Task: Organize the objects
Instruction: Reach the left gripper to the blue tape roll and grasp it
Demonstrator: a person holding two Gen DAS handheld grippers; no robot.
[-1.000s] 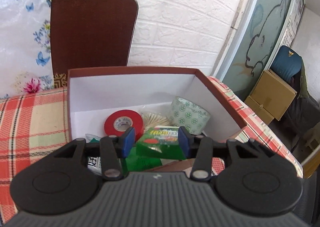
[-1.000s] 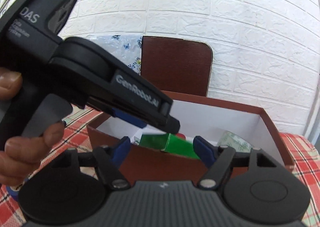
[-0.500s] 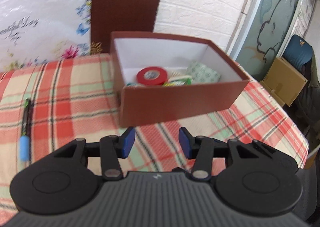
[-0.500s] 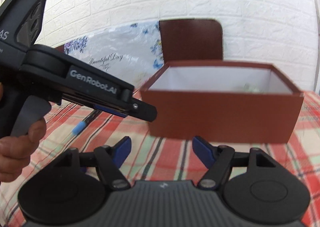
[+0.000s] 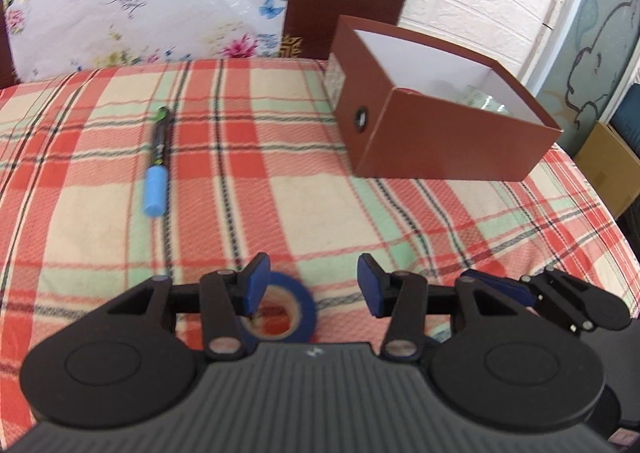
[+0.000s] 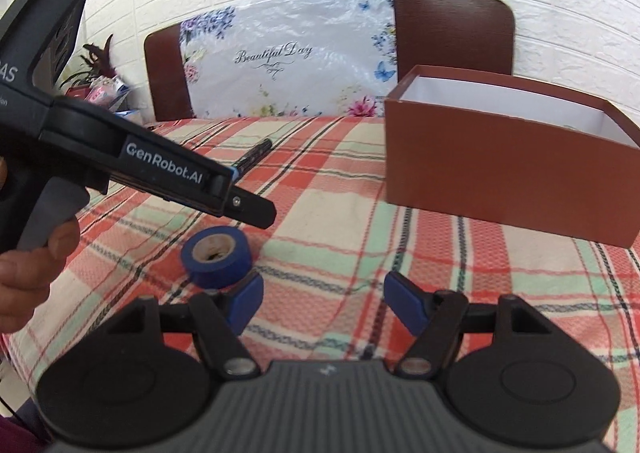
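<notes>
Left gripper (image 5: 310,285) part-open and empty over a blue tape roll (image 6: 217,256) near the table's (image 5: 320,193) front edge, right gripper (image 6: 323,303) wider, empty, brown box (image 6: 500,157) toward the far right corner, blue-capped marker (image 5: 157,163) left.

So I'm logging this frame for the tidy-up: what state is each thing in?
brown box: open, no lid, upright on the cloth
blue tape roll: loose on the cloth, outside the box
marker: capped, lying flat
left claw: open, empty
right claw: open, empty
</notes>
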